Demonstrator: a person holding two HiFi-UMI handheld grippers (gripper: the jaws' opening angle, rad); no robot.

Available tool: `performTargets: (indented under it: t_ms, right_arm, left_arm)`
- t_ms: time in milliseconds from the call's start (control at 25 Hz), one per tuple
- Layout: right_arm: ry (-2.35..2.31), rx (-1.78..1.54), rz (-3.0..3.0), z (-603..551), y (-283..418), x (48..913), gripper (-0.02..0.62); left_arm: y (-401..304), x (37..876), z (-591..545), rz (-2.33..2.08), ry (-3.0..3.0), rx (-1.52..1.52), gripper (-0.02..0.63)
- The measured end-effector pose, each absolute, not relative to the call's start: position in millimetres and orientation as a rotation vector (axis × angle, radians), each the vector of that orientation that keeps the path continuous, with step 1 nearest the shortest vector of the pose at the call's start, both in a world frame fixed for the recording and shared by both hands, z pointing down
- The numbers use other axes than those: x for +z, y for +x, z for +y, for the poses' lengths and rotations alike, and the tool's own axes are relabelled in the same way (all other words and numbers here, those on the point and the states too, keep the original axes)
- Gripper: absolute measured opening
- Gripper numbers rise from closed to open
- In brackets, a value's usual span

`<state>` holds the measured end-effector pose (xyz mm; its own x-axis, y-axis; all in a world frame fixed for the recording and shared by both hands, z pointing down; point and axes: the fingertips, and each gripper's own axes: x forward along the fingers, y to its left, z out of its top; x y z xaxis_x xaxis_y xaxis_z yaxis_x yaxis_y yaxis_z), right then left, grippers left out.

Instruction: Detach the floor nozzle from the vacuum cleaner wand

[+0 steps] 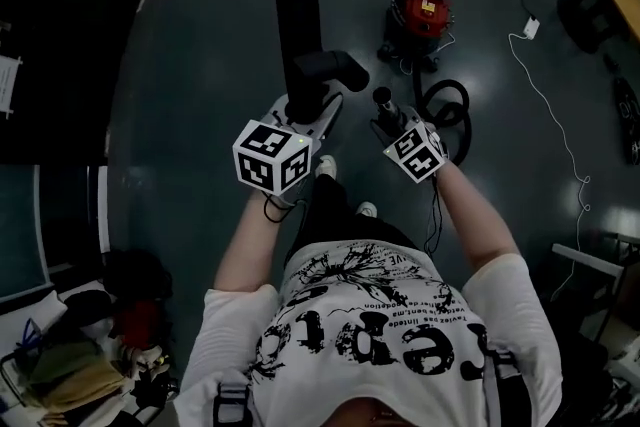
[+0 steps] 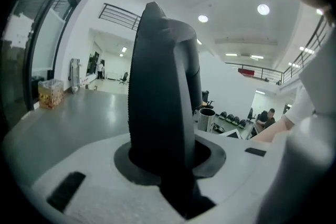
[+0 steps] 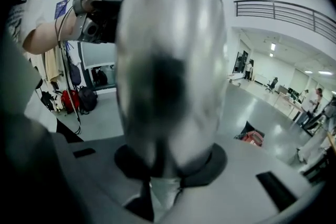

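Floor nozzle out in front of us, held up over the dark floor, its black neck sitting right in the left gripper. The jaws there are nearly closed and clamped on the plastic. Over on the other side, the right gripper has its jaws squeezed round the shiny wand, kept part-way apart by the tube itself. So we have a grip on each half. From above, the nozzle's elbow and the wand's end lie just beside each other, and we can't tell whether they are joined or apart. We judge this is the pull-apart step. To do it well, we want both grippers in line with the tube, drawing straight along it with perhaps a slight twist and no levering sideways. We should also mind the hose trailing back to the red vacuum cleaner, so nothing tugs it.
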<state>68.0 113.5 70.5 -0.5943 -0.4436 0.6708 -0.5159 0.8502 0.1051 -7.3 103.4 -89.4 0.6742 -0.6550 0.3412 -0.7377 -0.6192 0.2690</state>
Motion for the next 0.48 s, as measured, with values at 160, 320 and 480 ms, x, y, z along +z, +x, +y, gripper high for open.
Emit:
performTargets:
  t_ms: [160, 320, 480]
  right_arm:
    - [0.646, 0.17, -2.26, 101, 67, 120, 0.1]
    - [0.581, 0.118, -2.192, 74, 74, 195, 0.101]
    - [0.531, 0.126, -2.102, 52, 89, 277, 0.101]
  left_arm:
    - [-17, -26, 91, -0.989, 2.355, 0.186, 0.104]
    - [-25, 59, 64, -0.947, 2.233, 0.253, 0.106]
    - [-29, 142, 43, -0.931, 2.127, 0.275, 0.106]
